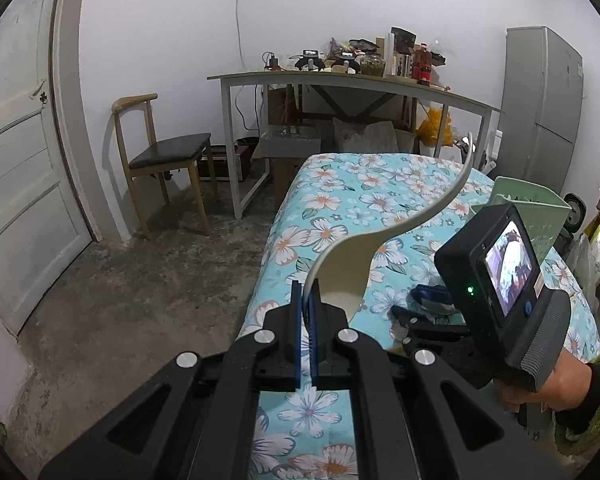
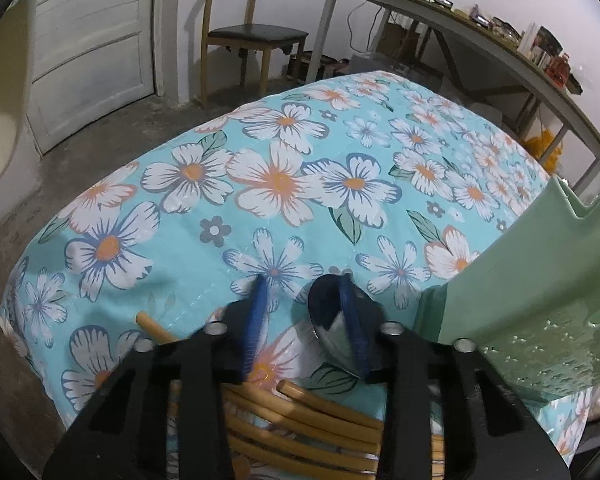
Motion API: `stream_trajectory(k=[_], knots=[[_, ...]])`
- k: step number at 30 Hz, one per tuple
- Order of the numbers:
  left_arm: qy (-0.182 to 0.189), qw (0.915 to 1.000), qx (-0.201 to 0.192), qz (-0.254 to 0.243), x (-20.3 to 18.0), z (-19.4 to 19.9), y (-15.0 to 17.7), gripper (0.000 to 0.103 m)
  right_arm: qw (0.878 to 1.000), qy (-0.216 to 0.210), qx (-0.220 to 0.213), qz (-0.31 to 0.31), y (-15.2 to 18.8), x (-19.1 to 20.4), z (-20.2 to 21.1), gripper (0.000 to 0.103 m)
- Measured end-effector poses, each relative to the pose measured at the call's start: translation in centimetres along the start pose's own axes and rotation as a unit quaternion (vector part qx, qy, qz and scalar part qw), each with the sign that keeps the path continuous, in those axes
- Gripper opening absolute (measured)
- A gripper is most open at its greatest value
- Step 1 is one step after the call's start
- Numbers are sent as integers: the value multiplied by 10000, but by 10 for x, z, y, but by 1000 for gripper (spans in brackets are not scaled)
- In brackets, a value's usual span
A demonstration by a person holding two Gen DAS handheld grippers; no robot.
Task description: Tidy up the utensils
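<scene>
While the floral-clothed bench fills both views, a green holder crowds its right edge. The left hand-held gripper clamps a cream ladle; the right hand-held gripper, narrowly parted, straddles a metal spoon above bamboo chopsticks.

A cream plastic spoon stood up at the centre of the left view, its bowl low and edge-on, its long curved handle sweeping to the upper right. A metal spoon lay on the flowered counter at the lower centre of the right view, bowl facing up, partly hidden. Pale bamboo chopsticks lay in a loose fan along the bottom edge of that view. A green perforated holder stood at the right, just beside the metal spoon.
</scene>
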State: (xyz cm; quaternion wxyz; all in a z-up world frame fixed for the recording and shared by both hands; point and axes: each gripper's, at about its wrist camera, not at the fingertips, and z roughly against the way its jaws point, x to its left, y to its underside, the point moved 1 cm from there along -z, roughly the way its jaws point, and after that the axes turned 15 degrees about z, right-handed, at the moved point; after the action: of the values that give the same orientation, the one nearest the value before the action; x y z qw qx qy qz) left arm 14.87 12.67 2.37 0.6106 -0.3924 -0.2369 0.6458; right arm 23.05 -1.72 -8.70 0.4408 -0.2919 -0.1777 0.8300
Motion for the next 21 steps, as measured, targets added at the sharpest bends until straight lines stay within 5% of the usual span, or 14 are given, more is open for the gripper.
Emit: stream_trajectory(k=[1,6,17,20,21], knots=[[-2,10000,4,-20,-1,0,0,2,10000,-21,11,-63,0,-2,0,10],[-9,10000,-8,-57,-4,-2,-2,2,9998,-39,-99,-187,-1,-6,9,3],[-51,9999,-21,-116,-8,-2,-2,2,9981,334,-511,-23,-3,13,38,1],[-68,9999,-15,-110,-8,-1,-2,2,9977,465,-498,69,-3,19,39,19],[-73,9999,-9,-105,-7,-2,-2,2,9973,523,-498,116,-3,21,39,37]])
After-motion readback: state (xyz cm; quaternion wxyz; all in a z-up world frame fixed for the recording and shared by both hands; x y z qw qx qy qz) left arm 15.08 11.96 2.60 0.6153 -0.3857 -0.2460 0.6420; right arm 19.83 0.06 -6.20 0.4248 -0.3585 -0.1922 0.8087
